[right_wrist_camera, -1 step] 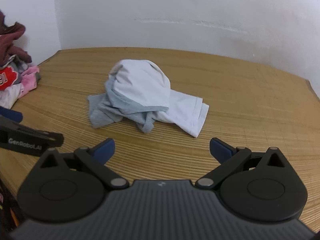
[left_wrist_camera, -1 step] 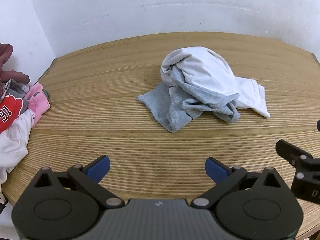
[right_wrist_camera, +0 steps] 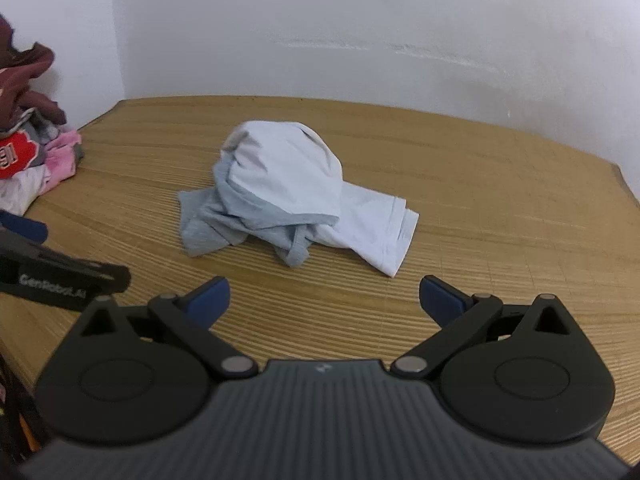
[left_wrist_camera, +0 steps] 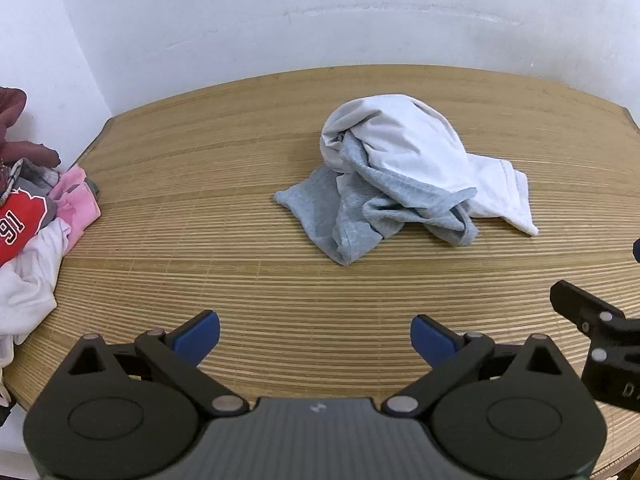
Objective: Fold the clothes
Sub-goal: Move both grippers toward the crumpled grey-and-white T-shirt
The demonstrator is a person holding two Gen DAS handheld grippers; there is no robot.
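Both of your claws, left claw (left_wrist_camera: 315, 334) and right claw (right_wrist_camera: 325, 297), gape wide and empty over the ribbed bamboo surface (left_wrist_camera: 200, 208); crumpled white-and-grey garment (left_wrist_camera: 400, 176) lies mid-surface, white wall (left_wrist_camera: 280, 12) behind.

black left gripper (left_wrist_camera: 315, 334) and right gripper (right_wrist_camera: 324, 294), blue-tipped jaws, silver pivot screws, ribbed grey bodies.

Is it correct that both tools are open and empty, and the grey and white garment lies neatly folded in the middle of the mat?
Not quite. The grey and white garment is crumpled in a heap, not folded, as the left wrist view shows. The rest holds: left tool and right tool are open and empty, and it lies mid-mat.
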